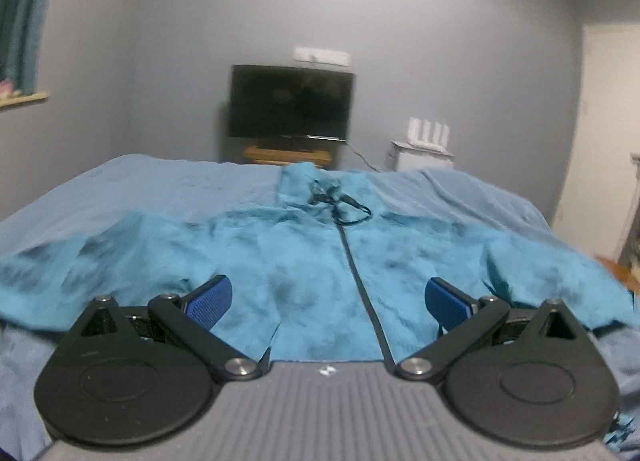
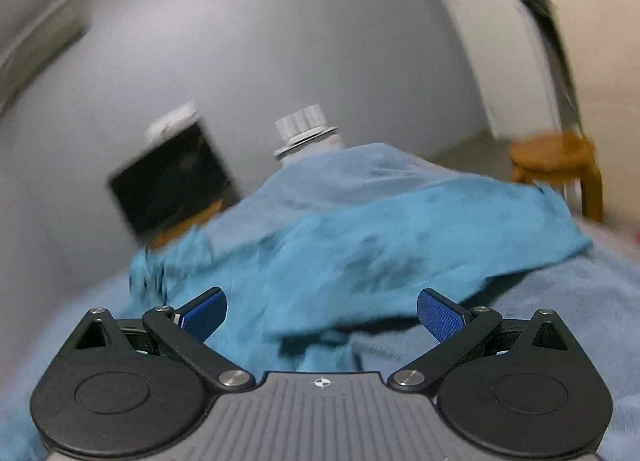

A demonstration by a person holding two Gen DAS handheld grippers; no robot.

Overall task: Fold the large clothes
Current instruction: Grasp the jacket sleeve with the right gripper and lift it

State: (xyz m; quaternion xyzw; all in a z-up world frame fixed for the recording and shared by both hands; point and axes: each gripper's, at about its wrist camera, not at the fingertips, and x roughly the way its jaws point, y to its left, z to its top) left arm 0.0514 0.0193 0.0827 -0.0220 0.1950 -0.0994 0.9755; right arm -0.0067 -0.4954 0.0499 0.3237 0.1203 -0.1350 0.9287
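Teal jacket (image 1: 304,261) lies spread front-up, zipped, on bed (image 1: 180,181) with pale blue cover. Left gripper (image 1: 328,301) and right gripper (image 2: 322,313) both released, fingers wide apart, over its near hem. Far wall: dark TV (image 1: 291,107). Wooden stool (image 2: 560,165) right.

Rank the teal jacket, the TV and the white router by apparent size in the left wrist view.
1. Teal jacket, spread across the bed, by far the largest.
2. TV.
3. White router, smallest.
The jacket lies much nearer the camera, so its lead is partly nearness.
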